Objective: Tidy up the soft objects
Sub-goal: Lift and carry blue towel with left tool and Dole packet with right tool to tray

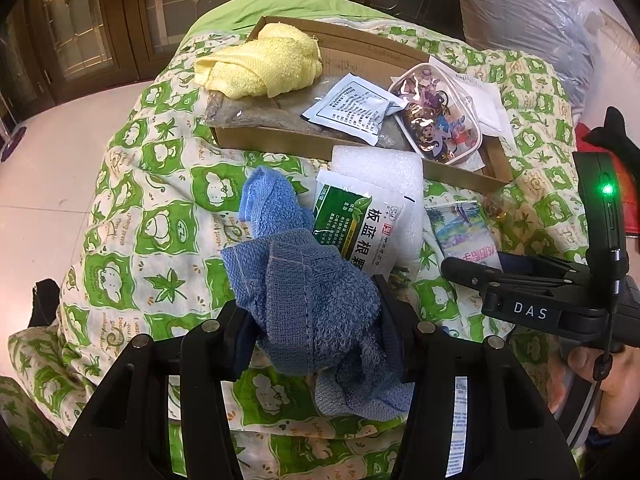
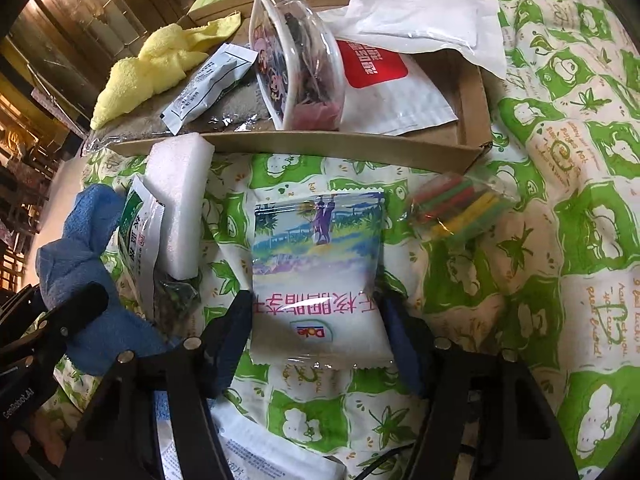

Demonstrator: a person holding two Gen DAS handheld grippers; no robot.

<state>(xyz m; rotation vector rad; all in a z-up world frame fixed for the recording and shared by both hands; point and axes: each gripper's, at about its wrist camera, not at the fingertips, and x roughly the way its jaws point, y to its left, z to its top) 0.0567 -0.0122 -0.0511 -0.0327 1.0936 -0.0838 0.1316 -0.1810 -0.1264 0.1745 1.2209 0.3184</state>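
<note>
Left tool [image 1: 320, 320]: clamped on the blue towel [image 1: 304, 292], held above the quilt [image 1: 160, 208], near the cardboard tray [image 1: 460, 174].
Right tool [image 2: 320, 336]: fingers apart, straddling the Dole packet [image 2: 320, 272], which lies flat before the tray's front wall.
Room: quilt right of the tray is bare.
Blue towel: crumpled, bunched, drooping.
</note>
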